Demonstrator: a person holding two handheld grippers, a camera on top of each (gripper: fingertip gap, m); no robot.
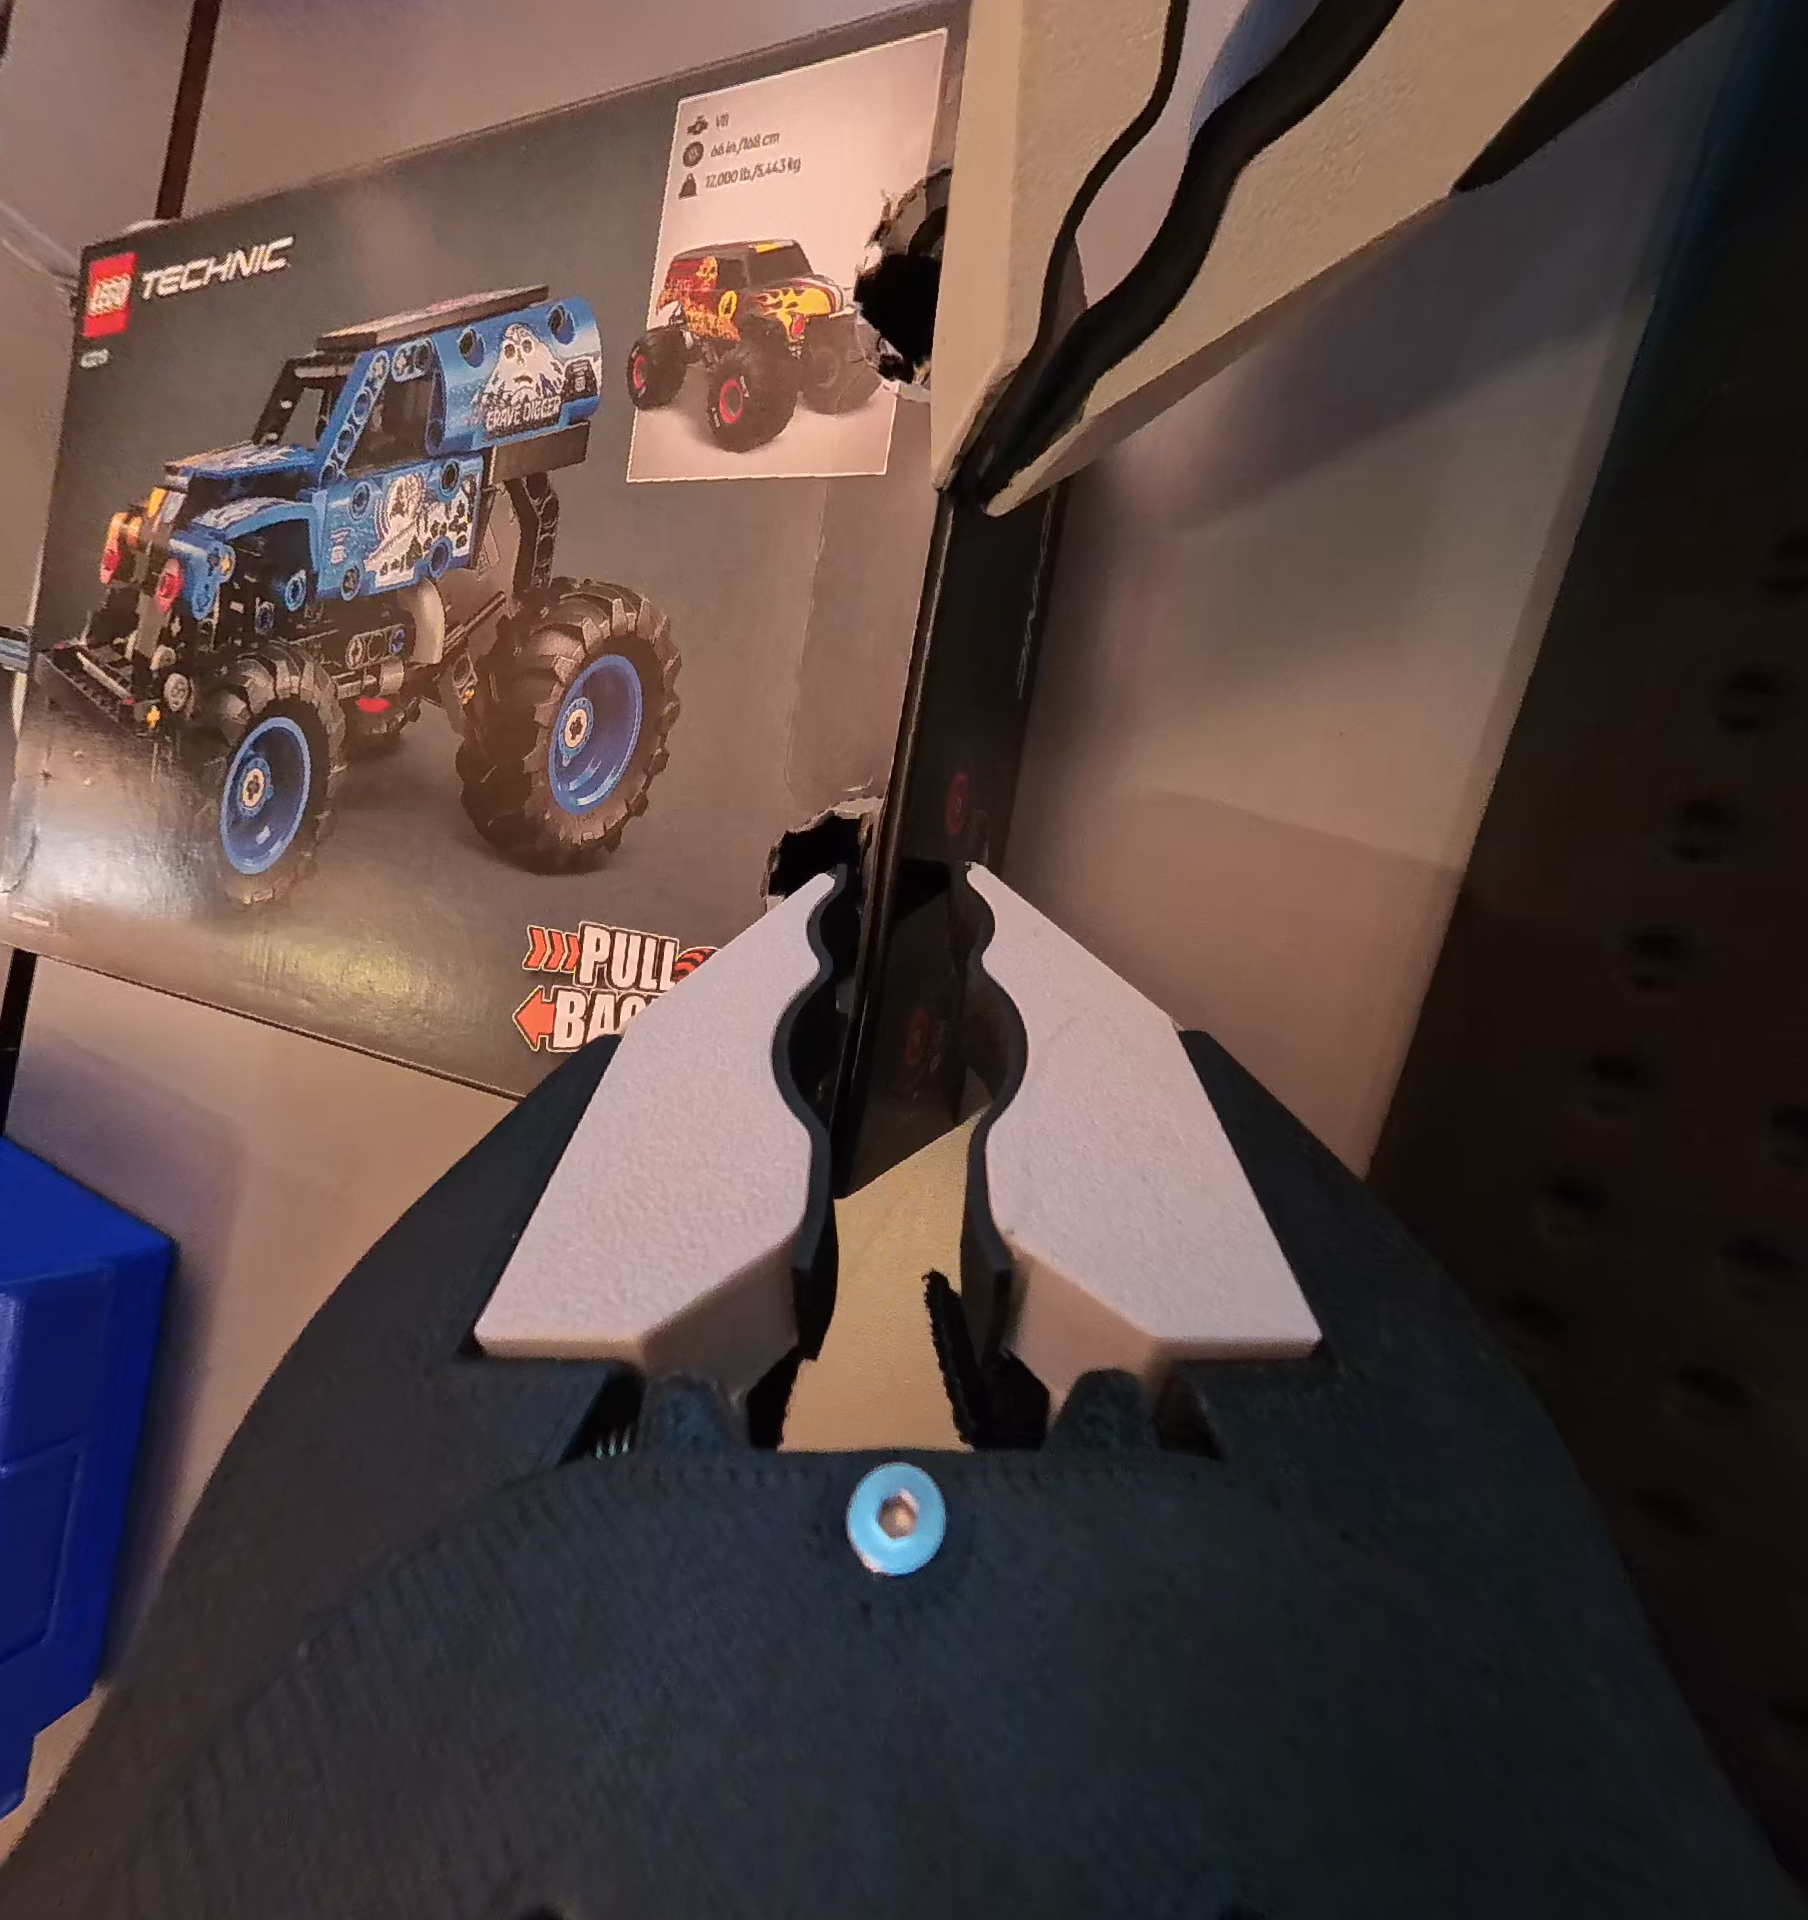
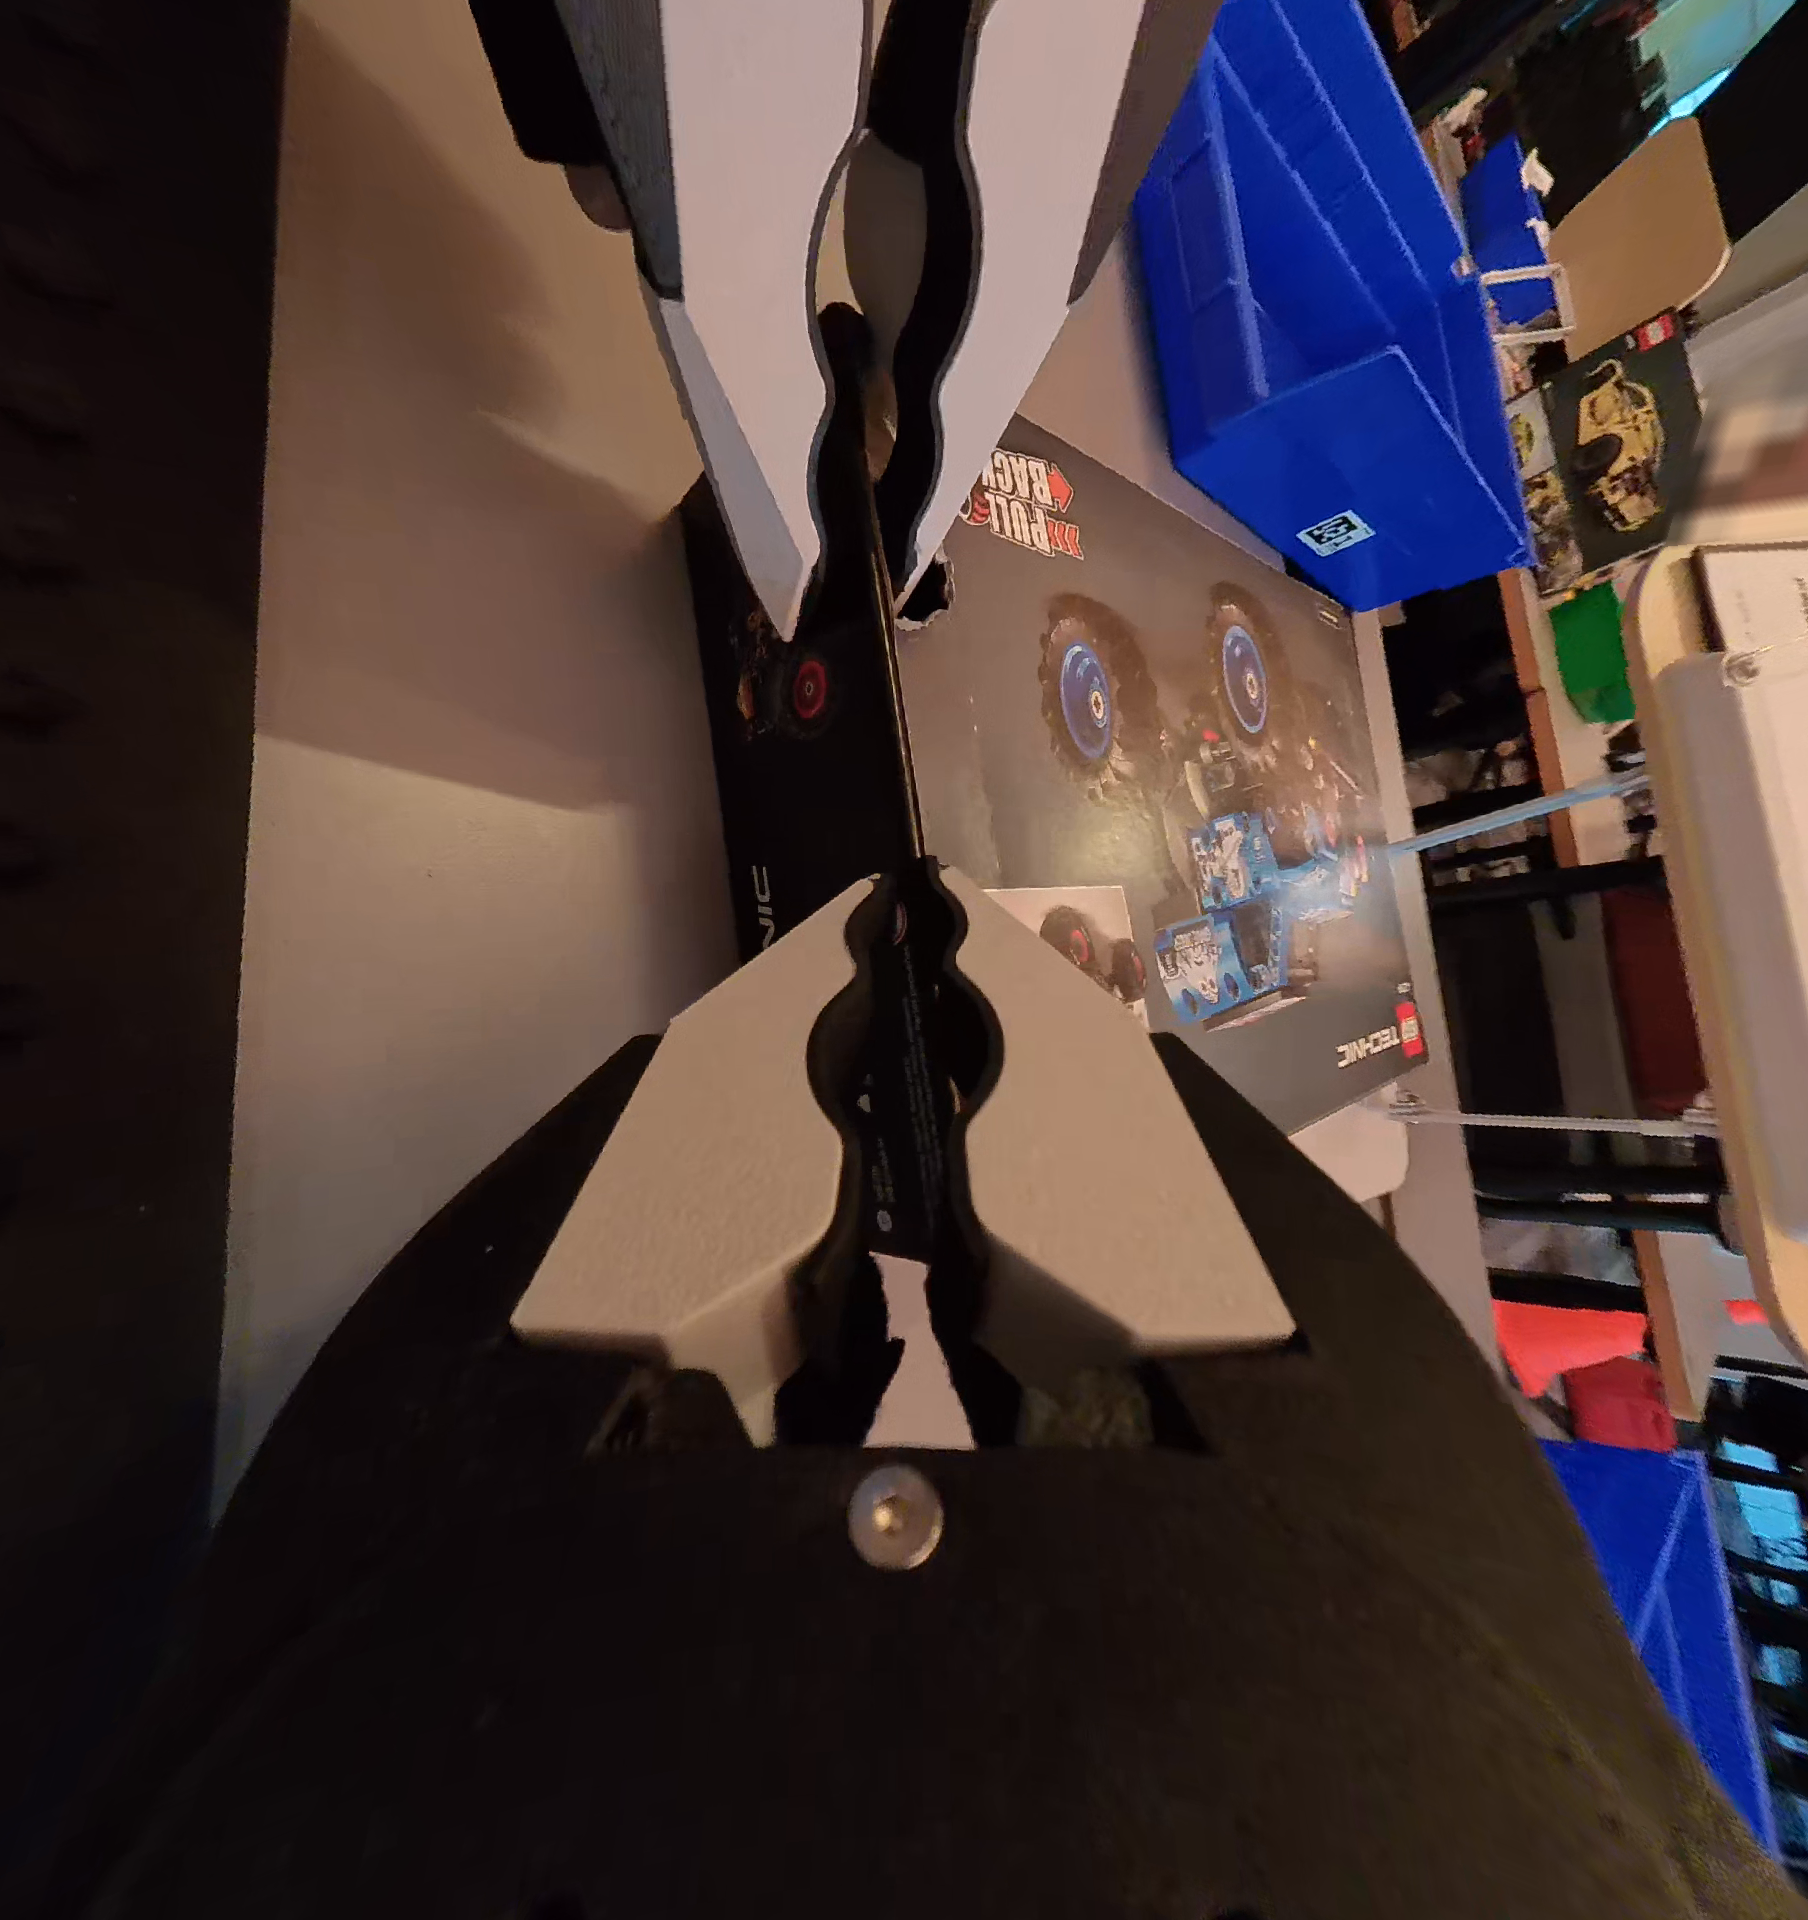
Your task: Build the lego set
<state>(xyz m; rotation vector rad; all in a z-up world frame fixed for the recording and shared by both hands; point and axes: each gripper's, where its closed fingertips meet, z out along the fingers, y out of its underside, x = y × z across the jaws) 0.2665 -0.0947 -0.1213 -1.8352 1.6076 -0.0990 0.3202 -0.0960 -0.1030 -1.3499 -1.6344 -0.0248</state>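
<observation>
Lego box: flat printed carton, a blue monster truck pictured on the broad face. It is held off the pale table, between the two grippers, one thin end flap turned edge-on to both cameras. Torn holes are seen along the flap's fold, near both ends, so the seal is judged already broken or partly so.

Handling, as judged: thin card, light, stiff along the folds but easily creased or torn across them. The glossy print is likely slippery under hard pads. Loose parts inside would shift if the box is tipped. The best hold is taken on the flap edge close to a fold, not on the broad face, which would buckle.

Left gripper: its fingers are set either side of the flap's lower end. One pad lies against the card, while a gap shows on the other side; a firm clamp cannot be confirmed.

Right gripper: its fingers are drawn together on the flap's opposite end, the dark printed card pinched between the wavy pads.

Outward: a blue bin stands on the table beyond the box. A dark perforated panel runs along the table's far edge in the left view. Cluttered shelves are seen behind, blurred.
</observation>
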